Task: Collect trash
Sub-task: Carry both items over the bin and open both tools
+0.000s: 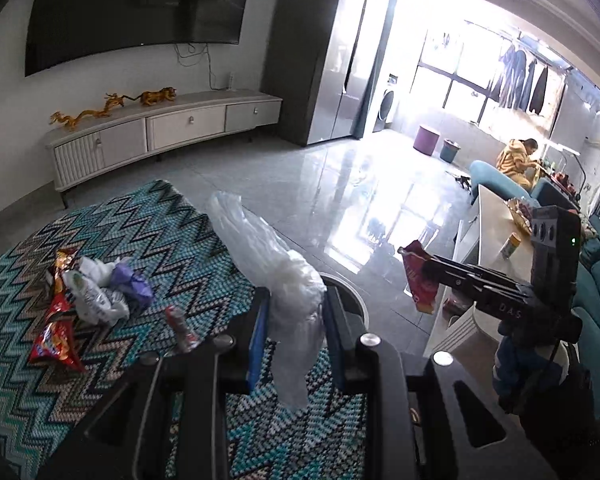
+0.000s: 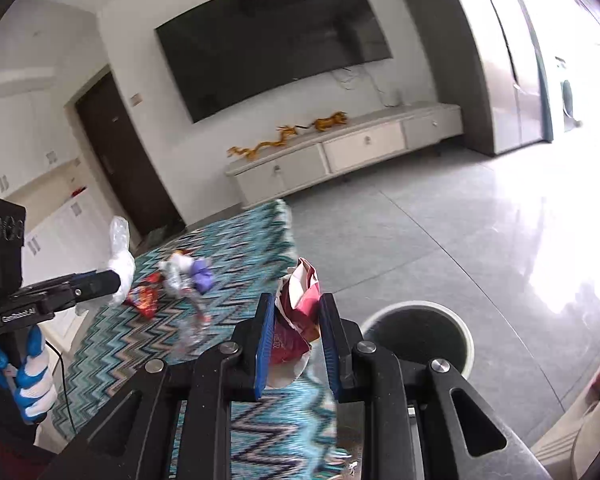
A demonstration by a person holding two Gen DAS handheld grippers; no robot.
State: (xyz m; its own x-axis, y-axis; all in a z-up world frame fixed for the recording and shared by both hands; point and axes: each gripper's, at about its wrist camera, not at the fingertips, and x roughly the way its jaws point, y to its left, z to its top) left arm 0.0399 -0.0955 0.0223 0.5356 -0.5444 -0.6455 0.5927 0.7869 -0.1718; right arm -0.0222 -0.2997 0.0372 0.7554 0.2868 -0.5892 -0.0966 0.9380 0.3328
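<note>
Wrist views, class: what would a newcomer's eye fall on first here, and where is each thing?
First, the two loads: the left gripper clamps a crumpled clear plastic bag, and the right gripper clamps a red snack wrapper. Just right of the wrapper stands an open waste bin on the grey floor. More litter lies on the zigzag rug, to the left.

Bin (image 1: 354, 292) mostly hidden behind fingers, rug (image 2: 236, 332) motion-blurred, distant seated person (image 1: 518, 160) too small
</note>
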